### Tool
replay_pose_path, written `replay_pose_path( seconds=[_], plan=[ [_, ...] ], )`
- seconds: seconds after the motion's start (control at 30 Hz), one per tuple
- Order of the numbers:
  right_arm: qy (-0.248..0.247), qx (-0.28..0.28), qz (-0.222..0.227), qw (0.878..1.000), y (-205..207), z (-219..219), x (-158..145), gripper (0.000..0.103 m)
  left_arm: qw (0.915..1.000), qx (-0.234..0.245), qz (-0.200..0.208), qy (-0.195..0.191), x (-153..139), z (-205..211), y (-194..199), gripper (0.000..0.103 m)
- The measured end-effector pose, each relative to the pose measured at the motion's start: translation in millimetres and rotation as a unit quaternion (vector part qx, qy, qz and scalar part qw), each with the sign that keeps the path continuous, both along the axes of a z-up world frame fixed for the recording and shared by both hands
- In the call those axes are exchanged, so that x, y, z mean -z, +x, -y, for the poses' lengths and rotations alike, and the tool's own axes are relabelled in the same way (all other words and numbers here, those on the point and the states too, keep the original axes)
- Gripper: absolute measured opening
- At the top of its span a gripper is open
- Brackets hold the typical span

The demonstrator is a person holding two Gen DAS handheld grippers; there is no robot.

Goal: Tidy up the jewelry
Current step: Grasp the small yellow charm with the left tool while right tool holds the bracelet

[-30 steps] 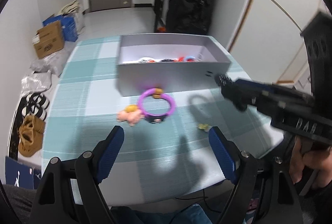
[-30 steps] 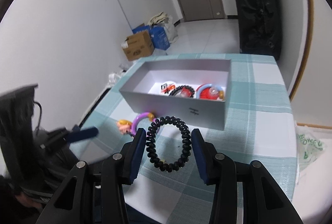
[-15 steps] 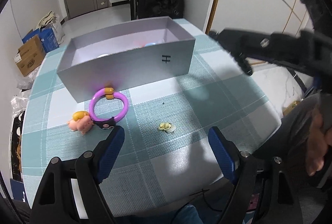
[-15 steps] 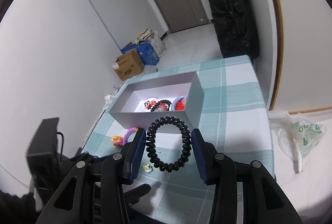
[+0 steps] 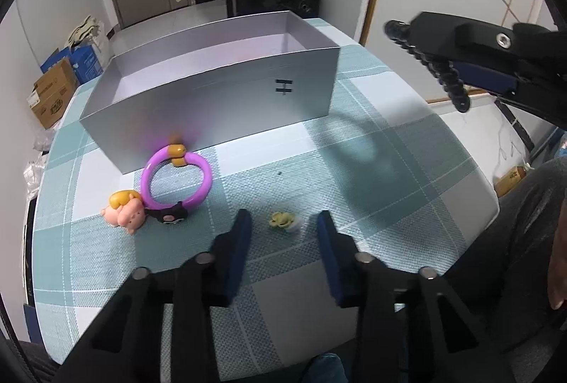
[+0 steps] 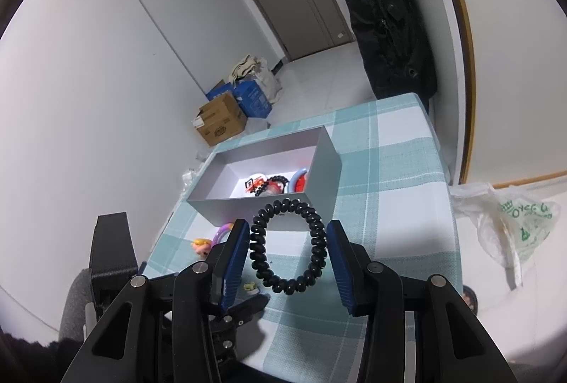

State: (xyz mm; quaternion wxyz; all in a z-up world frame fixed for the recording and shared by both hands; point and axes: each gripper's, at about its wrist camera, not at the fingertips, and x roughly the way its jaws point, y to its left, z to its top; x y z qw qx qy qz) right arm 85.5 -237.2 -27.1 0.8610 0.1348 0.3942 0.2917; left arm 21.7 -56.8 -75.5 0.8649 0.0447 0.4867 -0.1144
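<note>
Lying right between the blue pads of the left hand-held gripper, the small yellow-green earring rests on the checked surface, a touch nearer the right pad. The jaws are closing around it with gaps on both sides, so nothing is pinched yet. Its long axis runs roughly across the jaws, which I judge suits a straight squeeze. The right hand-held gripper is well apart from it, up in the air and pinching the black spiral hair tie by its two sides, with the grey box ahead and below (it already holds a few trinkets). The purple bracelet and pink pig charm wait by the box's near wall. Compared with a second ago, the left jaws have narrowed greatly and now frame the earring instead of the bracelet, while the right grip on the tie looks unchanged.
</note>
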Motion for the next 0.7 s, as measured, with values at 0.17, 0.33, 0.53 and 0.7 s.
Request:
replay_pose_path(
  seconds=[0.17,0.33,0.53,0.7],
  plan=[
    [-0.004,-0.004,-0.002,1.000,0,-2,1,0.044,1.0000,0.010,0.000,-0.003,0,2,-2,0.014],
    [-0.003,-0.009,-0.005,1.000,0,-5,3,0.044,0.9998,0.001,-0.003,-0.018,-3,-4,3,0.014],
    [-0.010,-0.021,-0.002,1.000,0,-13,4,0.044,0.9991,-0.009,0.019,-0.038,-18,-11,2,0.014],
    [-0.003,-0.028,0.002,1.000,1,-20,2,0.044,0.9976,-0.020,0.043,-0.050,-33,-20,1,0.014]
  ],
)
